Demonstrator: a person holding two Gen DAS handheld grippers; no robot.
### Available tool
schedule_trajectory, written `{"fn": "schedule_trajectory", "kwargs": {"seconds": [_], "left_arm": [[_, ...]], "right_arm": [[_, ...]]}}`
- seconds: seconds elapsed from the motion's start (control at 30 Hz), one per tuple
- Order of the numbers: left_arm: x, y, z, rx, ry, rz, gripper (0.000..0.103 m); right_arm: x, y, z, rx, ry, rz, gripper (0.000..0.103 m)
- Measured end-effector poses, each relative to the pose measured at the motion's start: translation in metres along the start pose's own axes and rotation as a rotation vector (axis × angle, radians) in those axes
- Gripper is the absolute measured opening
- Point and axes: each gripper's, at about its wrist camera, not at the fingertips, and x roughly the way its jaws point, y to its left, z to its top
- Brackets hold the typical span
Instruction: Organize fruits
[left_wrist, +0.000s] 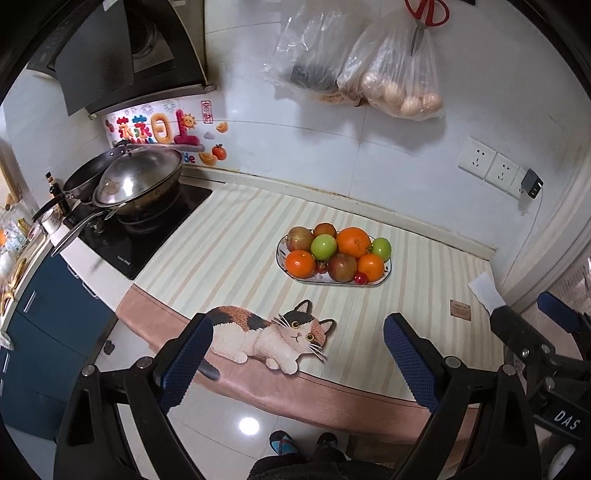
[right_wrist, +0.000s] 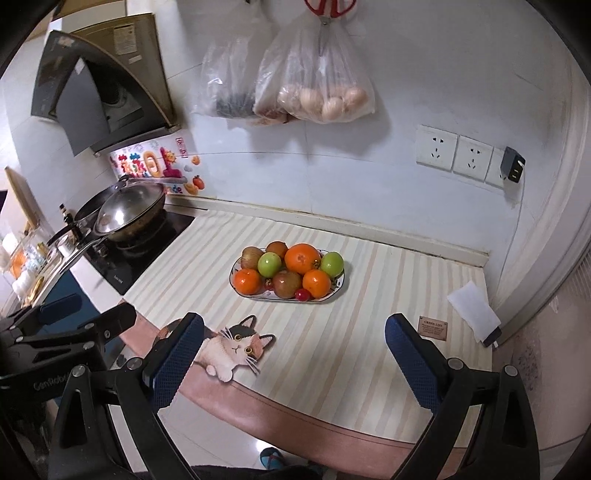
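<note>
We see both grippers held back over the near edge of the desk (left_wrist: 240, 236), the left gripper (left_wrist: 295, 354) and right gripper (right_wrist: 295, 354) each with fingers spread wide and nothing between them. The fruit plate (right_wrist: 334, 293) sits well beyond the fingertips, mid-desk on the striped mat (right_wrist: 369, 350). It holds oranges (right_wrist: 302, 259), green fruits (right_wrist: 269, 264), brownish-red fruits (right_wrist: 287, 283) and small red ones (right_wrist: 302, 294). The oval plate's long axis runs left to right.

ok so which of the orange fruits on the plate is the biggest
The orange at the back middle of the plate, between the two green fruits. It is clearly larger than the two smaller orange ones along the front edge.
</note>
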Motion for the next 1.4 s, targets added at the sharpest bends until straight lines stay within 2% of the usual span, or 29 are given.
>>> {"fn": "schedule_trajectory", "kwargs": {"seconds": [0.3,0.63,0.83,1.07,1.3,1.4], "left_arm": [[0.012,-0.010,0.009,-0.018,-0.020,0.045,0.095],[0.044,-0.008,0.037,-0.017,-0.012,0.064,0.095],[0.063,-0.008,0.053,-0.017,0.001,0.070,0.095],[0.079,-0.005,0.060,-0.012,0.027,0.071,0.095],[0.084,-0.003,0.063,-0.008,0.029,0.071,0.095],[0.085,-0.003,0.064,-0.003,0.024,0.072,0.101]], "right_arm": [[0.016,-0.018,0.012,-0.015,-0.001,-0.009,0.101],[0.061,-0.035,0.048,0.023,-0.015,-0.038,0.101],[0.092,-0.035,0.063,0.021,0.007,-0.049,0.101],[0.117,-0.035,0.067,0.028,0.037,-0.052,0.101],[0.124,-0.034,0.069,0.023,0.043,-0.052,0.101],[0.123,-0.033,0.068,0.022,0.042,-0.053,0.101]]}}
